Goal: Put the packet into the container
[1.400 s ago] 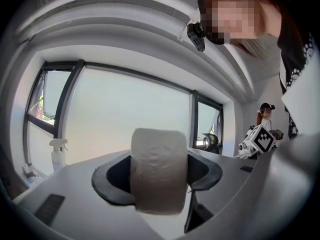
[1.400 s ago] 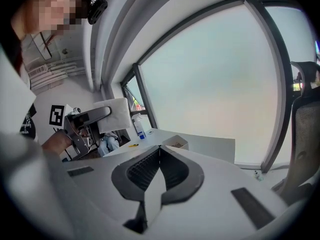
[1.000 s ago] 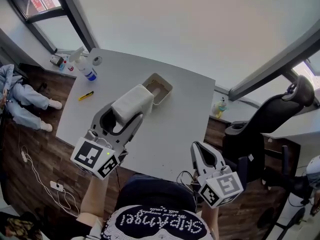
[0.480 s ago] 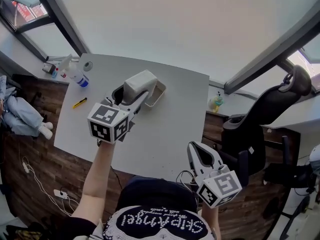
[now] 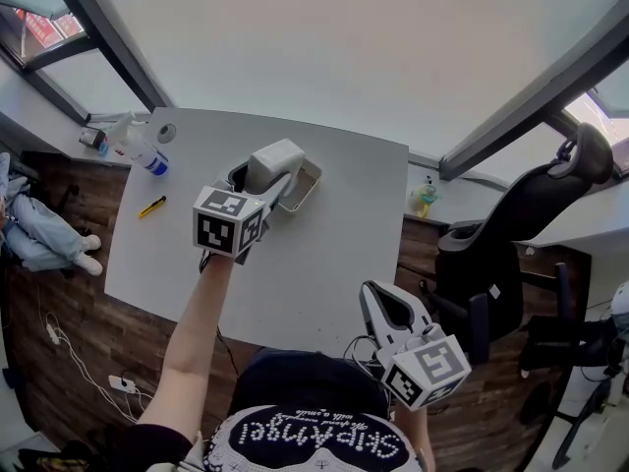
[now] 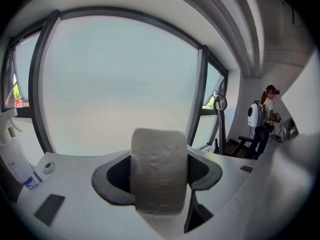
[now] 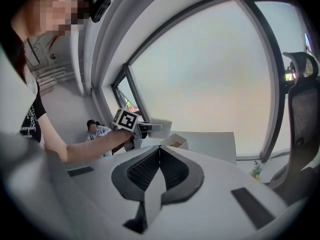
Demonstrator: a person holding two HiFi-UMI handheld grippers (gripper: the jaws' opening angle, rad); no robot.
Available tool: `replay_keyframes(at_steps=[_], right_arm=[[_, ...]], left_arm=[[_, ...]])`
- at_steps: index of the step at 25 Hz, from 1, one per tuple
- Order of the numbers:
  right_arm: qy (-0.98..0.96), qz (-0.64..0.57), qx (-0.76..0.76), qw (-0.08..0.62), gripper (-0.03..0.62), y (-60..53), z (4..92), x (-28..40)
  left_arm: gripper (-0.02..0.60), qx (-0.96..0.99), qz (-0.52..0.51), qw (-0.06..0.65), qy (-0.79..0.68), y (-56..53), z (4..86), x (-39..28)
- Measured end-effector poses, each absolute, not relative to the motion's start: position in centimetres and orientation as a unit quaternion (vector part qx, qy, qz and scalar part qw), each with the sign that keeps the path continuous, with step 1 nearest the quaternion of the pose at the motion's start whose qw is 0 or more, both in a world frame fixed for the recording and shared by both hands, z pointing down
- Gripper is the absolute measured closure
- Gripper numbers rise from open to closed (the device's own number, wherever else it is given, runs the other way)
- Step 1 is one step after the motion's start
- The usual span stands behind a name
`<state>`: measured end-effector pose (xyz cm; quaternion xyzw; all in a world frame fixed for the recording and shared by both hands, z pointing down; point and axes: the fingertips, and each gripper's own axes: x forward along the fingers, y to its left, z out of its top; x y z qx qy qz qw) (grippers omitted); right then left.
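**Inventory: packet-to-container job**

1. My left gripper [image 5: 265, 190]: clamped on the packet [image 6: 159, 169], pads pressing both sides. It is held out above the container's near end, nose tipped down a bit.
2. Packet: pale, soft-looking wrapped block, held upright btwn my jaws. It is right over the container's near-left rim. Can't tell if it touches the rim; it isn't inside yet.
3. Container [image 5: 309, 179]: small open tray on the grey table [image 5: 324, 264]. Only the far-right part shows past the packet; contents not clear.
4. My right gripper [image 7: 159, 151]: jaws together, nothing btwn them. It is parked well back from the container, near my body, w/ no role at present.
5. Misc: spray bottle [image 5: 138, 146] and a yellow tool [image 5: 151, 206], both well left of the container.

**Status (my est.):** pickup and carry are done. Still to do: lower the packet in, release, then pull the gripper out.
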<state>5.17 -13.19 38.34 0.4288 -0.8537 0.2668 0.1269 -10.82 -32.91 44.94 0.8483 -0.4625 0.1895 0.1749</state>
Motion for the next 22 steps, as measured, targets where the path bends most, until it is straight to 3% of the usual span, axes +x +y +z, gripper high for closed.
replay_keyframes(at_steps=[22], right_arm=[[-0.844, 0.282, 0.438, 0.126, 0.582, -13.5, 39.0, 6.1]], left_arm=[[0.304, 0.837, 0.243, 0.192, -0.45, -34.1, 49.7, -10.0]])
